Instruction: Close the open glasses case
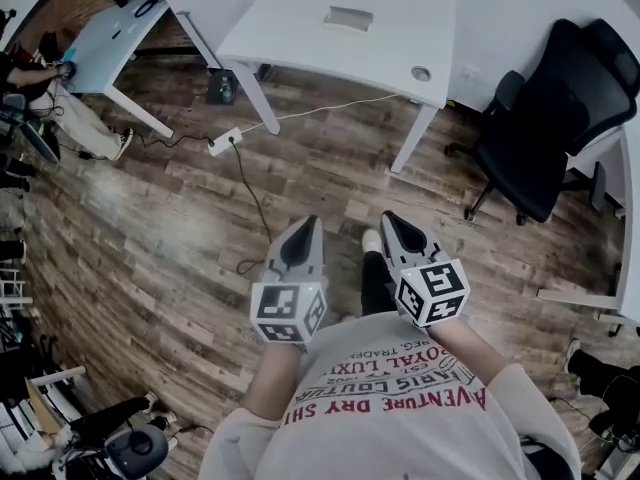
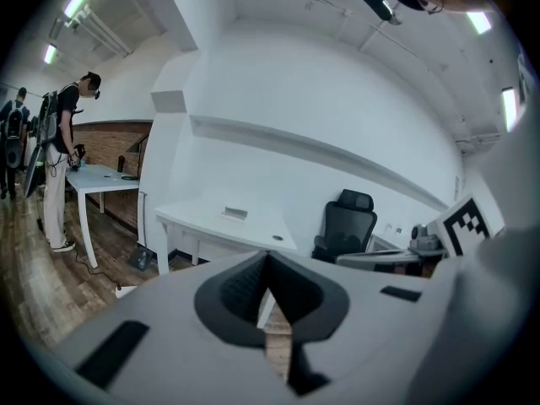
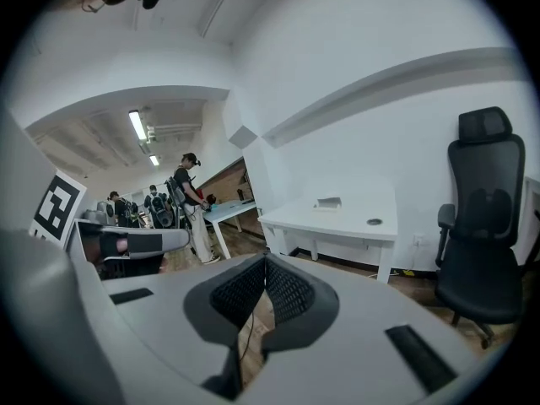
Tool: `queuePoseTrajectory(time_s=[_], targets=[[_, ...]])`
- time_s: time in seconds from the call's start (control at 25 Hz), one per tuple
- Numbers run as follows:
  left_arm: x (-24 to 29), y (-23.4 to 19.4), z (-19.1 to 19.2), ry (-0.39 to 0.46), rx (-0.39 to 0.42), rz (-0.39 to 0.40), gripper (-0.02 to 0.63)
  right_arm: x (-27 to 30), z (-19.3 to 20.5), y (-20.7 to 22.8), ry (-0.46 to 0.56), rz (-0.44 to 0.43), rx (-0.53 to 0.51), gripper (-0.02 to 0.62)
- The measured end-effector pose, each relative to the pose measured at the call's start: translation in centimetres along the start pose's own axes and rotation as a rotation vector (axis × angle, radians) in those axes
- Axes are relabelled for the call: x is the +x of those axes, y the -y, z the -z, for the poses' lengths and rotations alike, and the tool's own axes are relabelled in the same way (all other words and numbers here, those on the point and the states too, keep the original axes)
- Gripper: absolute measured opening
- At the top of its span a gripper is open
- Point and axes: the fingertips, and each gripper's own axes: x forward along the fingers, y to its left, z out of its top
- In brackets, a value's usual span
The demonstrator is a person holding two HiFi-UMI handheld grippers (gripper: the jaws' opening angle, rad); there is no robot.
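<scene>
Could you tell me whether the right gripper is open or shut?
Shut and empty: the right gripper shows its two jaws meeting at the tips in its own view, nothing between them.

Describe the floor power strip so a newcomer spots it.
Find the white desk at the top of the head view. On the floor near its left leg lies the power strip. It is small and white with cables running off it, unlike the dark box nearby.

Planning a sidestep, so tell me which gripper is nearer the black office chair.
Right. The right gripper is held below and left of the black office chair in the head view; the left gripper sits farther left, beyond the right one.
</scene>
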Motion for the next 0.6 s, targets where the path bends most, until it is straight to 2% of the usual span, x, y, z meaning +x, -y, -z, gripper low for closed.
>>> queuePoseTrajectory(time_s=[0.6], targets=[[21.0, -4.7, -9.7, 0.016, -0.006, -0.022, 0.005, 14.8, -10.8, 14.8, -0.019, -0.017, -0.033, 0.012]])
